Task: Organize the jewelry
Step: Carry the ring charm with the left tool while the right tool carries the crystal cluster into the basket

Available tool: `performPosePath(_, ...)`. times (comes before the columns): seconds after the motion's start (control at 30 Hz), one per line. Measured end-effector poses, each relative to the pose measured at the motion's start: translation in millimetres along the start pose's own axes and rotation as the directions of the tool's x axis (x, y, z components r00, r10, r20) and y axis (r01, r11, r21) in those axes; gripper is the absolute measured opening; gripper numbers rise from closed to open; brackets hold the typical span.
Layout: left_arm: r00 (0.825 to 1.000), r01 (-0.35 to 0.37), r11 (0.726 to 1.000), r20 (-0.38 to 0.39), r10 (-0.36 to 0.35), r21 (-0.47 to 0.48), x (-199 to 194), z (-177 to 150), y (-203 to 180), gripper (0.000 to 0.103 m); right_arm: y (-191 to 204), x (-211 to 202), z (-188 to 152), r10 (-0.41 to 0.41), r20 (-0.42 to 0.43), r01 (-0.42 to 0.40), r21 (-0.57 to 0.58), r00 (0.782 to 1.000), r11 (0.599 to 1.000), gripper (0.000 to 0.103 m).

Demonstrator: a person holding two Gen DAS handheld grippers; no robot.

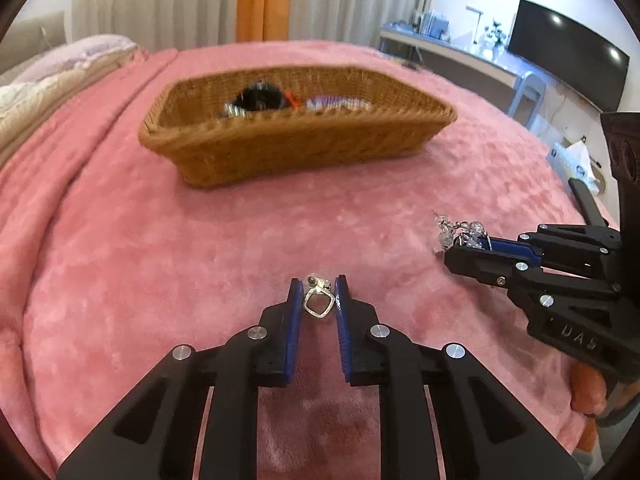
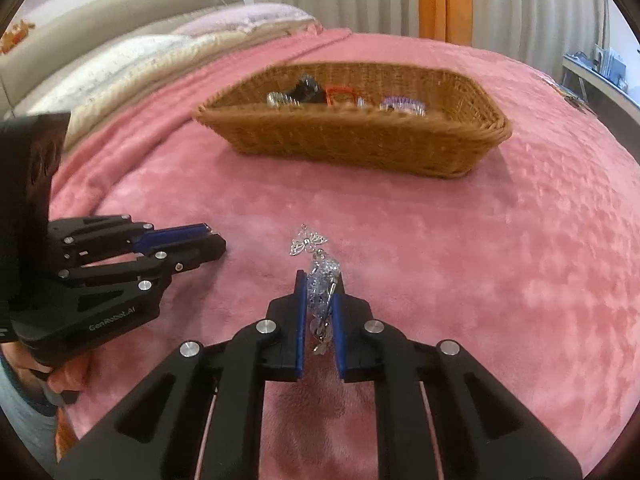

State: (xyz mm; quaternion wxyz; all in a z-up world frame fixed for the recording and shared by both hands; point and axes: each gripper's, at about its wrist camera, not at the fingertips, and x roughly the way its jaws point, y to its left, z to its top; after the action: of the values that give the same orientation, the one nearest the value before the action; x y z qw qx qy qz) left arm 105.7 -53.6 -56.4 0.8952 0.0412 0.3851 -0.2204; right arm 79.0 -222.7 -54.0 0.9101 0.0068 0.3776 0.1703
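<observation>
A wicker basket (image 1: 296, 148) stands on the pink blanket and holds several jewelry pieces; it also shows in the right wrist view (image 2: 360, 140). My left gripper (image 1: 318, 286) is shut on a small silver ring-shaped pendant (image 1: 317, 302), just above the blanket in front of the basket. My right gripper (image 2: 320, 282) is shut on a bunch of clear and blue beads with a silver butterfly charm (image 2: 320, 280). It shows in the left wrist view (image 1: 460, 248) at the right, with the beaded piece (image 1: 456, 232) at its tips. The left gripper shows in the right wrist view (image 2: 212, 240) at the left.
The pink blanket (image 1: 160, 260) covers a bed. Pillows (image 2: 140, 60) lie at the far left. Curtains (image 1: 260, 0) hang behind. A desk with a dark monitor (image 1: 568, 64) stands at the right, beyond the bed's edge.
</observation>
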Motion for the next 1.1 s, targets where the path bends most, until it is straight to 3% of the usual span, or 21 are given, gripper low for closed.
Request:
performPosePath(0.3, 0.987, 0.017, 1.000, 0.162, -0.015, -0.007, -45, 11, -5, 0.014, 2, -38, 19, 0.015, 0.090, -0.016, 0.008, 0.996, 1.000, 0.009)
performPosePath(0.47, 0.964, 0.000, 1.000, 0.266, -0.008, 0.030, -76, 45, -14, 0.014, 5, -71, 59, -0.015, 0.201, 0.023, -0.037, 0.979, 0.999, 0.009)
performPosePath(0.6, 0.943, -0.004, 1.000, 0.334, -0.007, 0.031, -86, 82, -11, 0.014, -2, -74, 99, -0.041, 0.267, 0.057, -0.053, 0.963, 0.997, 0.009)
performPosePath(0.7, 0.933, -0.002, 1.000, 0.359, -0.003, 0.014, -77, 110, -3, 0.014, -11, -60, 128, -0.046, 0.272, 0.061, -0.048, 0.961, 0.997, 0.009)
performPosePath(0.83, 0.933, 0.023, 0.999, 0.359, -0.008, -0.038, -51, 136, 15, 0.014, -31, -18, 163, -0.038, 0.235, 0.047, -0.031, 0.971, 0.998, 0.009)
performPosePath(1.1, 0.964, 0.027, 0.993, 0.267, 0.005, -0.117, 24, 156, 47, 0.014, -62, 74, 188, -0.016, 0.074, 0.013, 0.037, 0.997, 0.999, 0.010)
